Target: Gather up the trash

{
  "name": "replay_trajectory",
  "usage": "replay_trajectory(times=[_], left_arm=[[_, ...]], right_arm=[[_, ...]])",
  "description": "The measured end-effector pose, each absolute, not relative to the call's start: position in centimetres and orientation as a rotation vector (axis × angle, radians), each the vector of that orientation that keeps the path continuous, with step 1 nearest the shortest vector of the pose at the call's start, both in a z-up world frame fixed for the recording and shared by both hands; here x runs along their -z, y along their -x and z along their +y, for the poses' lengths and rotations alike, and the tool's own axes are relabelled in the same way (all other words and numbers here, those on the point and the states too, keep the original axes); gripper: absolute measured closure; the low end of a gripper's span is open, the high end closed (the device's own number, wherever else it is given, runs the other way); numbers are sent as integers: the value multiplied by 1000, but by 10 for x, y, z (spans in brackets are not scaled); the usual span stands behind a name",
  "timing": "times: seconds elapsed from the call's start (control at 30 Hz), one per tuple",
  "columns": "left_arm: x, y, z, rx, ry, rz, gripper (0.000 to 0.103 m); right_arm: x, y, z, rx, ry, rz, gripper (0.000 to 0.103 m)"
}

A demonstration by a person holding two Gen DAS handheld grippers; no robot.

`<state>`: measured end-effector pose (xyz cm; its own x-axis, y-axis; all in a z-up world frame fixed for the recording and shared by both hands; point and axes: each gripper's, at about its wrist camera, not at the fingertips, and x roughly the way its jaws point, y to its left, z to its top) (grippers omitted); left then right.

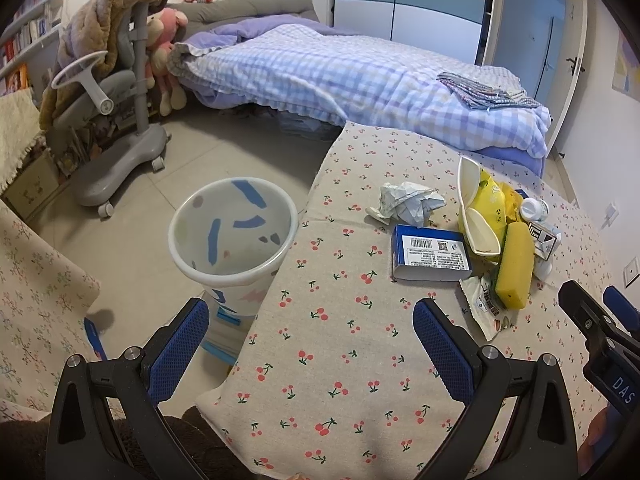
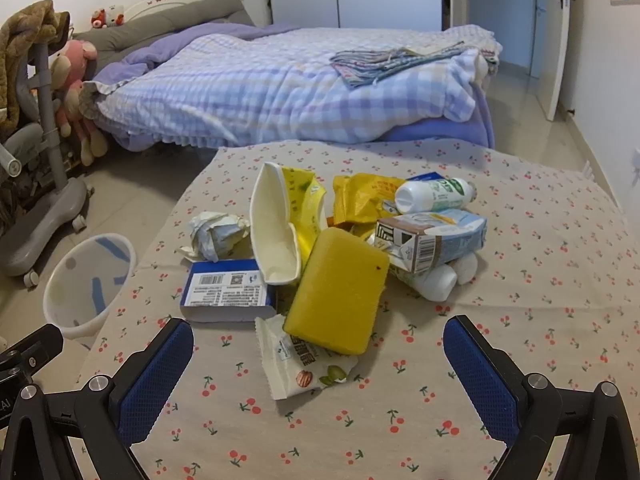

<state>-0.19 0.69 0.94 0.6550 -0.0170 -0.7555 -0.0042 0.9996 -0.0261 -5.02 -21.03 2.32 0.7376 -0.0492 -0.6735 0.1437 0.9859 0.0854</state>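
The left tool (image 1: 310, 344) hung with its blue-padded fingers spread wide, holding nothing and touching nothing, above the near left edge of the tabletop (image 1: 340, 288). The right tool (image 2: 318, 364) was likewise spread wide and empty, its fingers poised above the cherry-print cloth on either side of the near end of the trash pile. That pile lay in the middle of the tabletop: a yellow sponge (image 2: 338, 292) leaned over a snack wrapper (image 2: 298, 364), with a blue box (image 2: 226, 292) just to the left, a crumpled paper (image 2: 218, 232) beyond the box, a flattened paper cup (image 2: 274, 228) standing on edge, a yellow packet (image 2: 362, 196), a milk carton (image 2: 434, 238) and a white bottle (image 2: 434, 194) at the far right. The left wrist view showed the waste bin (image 1: 232, 232) more fully, standing on the floor just beside the left edge of the tabletop, and it caught the right tool at its right border; the right wrist view showed the bottles and carton clearly, which the left view mostly hid behind the cup and sponge. Beyond the tabletop stood a bed (image 2: 280, 80) with a checked quilt, a folded cloth (image 2: 396, 62) on it, a grey chair (image 1: 116, 120) draped with a brown blanket at the far left, and a pale tiled floor (image 1: 224, 148).
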Motion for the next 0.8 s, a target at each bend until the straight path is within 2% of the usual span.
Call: replay_trajectory(times=[0.8], left_arm=[[-11,3,8,10,25,853,0]], right_arm=[[-24,48,-205,102,-133,735,0]])
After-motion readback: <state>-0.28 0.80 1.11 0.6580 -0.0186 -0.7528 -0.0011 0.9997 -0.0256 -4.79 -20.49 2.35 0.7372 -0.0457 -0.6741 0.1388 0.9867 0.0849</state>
